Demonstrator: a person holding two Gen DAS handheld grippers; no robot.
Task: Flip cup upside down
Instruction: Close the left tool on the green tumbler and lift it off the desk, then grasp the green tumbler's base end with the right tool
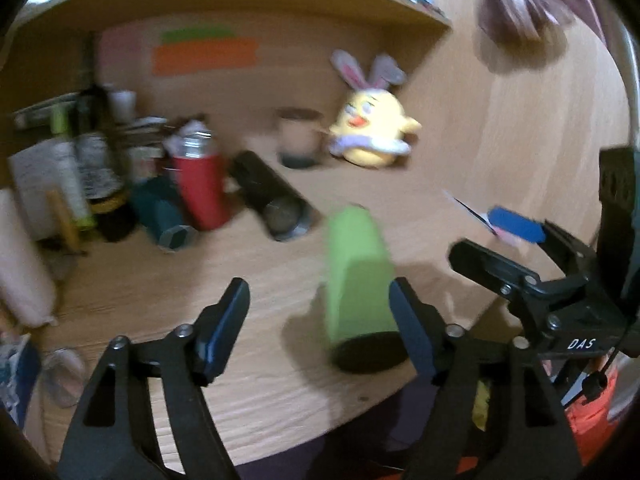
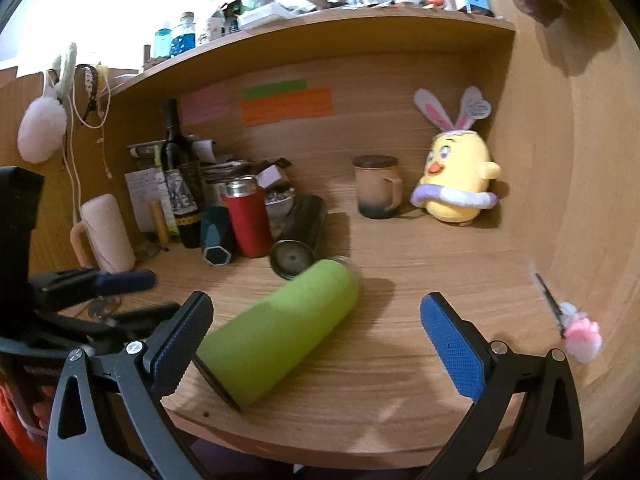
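Observation:
A lime-green cup [image 1: 358,280] lies on its side on the wooden desk [image 1: 256,396], its dark end toward the front edge. In the right wrist view the cup [image 2: 280,332] lies slanted, close to my right gripper's left finger. My left gripper [image 1: 320,320] is open and empty, the cup lying by its right finger. My right gripper [image 2: 316,336] is open and empty, its fingers either side of the cup's near end. In the left wrist view the right gripper [image 1: 516,248] shows at the right, open.
At the back left stand a red flask [image 2: 248,220], a dark bottle [image 2: 180,176], a teal container [image 2: 218,236] and a black tumbler on its side [image 2: 298,236]. A mug [image 2: 376,186] and a yellow plush chick [image 2: 456,184] sit at the back. A pen with pink pompom [image 2: 568,320] lies right.

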